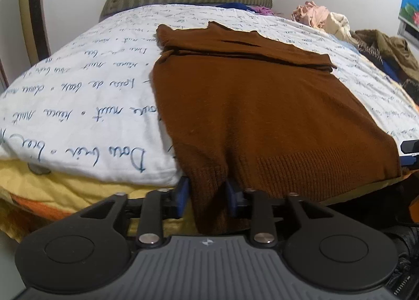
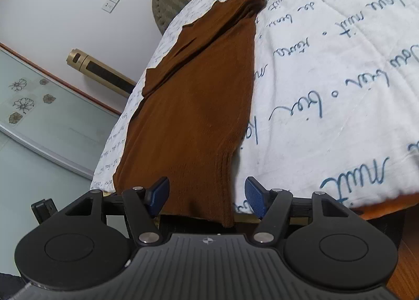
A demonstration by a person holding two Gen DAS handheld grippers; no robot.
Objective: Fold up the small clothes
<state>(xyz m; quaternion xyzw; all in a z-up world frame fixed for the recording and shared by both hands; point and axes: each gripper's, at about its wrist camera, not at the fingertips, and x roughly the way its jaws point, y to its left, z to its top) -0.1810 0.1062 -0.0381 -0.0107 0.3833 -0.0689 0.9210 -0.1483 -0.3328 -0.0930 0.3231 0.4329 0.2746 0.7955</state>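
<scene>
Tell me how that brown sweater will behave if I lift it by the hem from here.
The brown sweater is probably floppy: its ribbed hem already droops over the bed's edge between the grippers. Lifted at two corners, the middle would likely sag. The knit looks fuzzy, so it should grip the pads and drag on the sheet instead of sliding.

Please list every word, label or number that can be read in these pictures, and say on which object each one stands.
"nuit": blue handwriting printed on the white quilted bedspread, repeated.
"bien": same bedspread, upside down in the left wrist view; reading uncertain.
Remaining script on the bedspread: too small or distorted to read.
Brown knitted sweater: no text visible.
Gold tower appliance: no readable label.
</scene>
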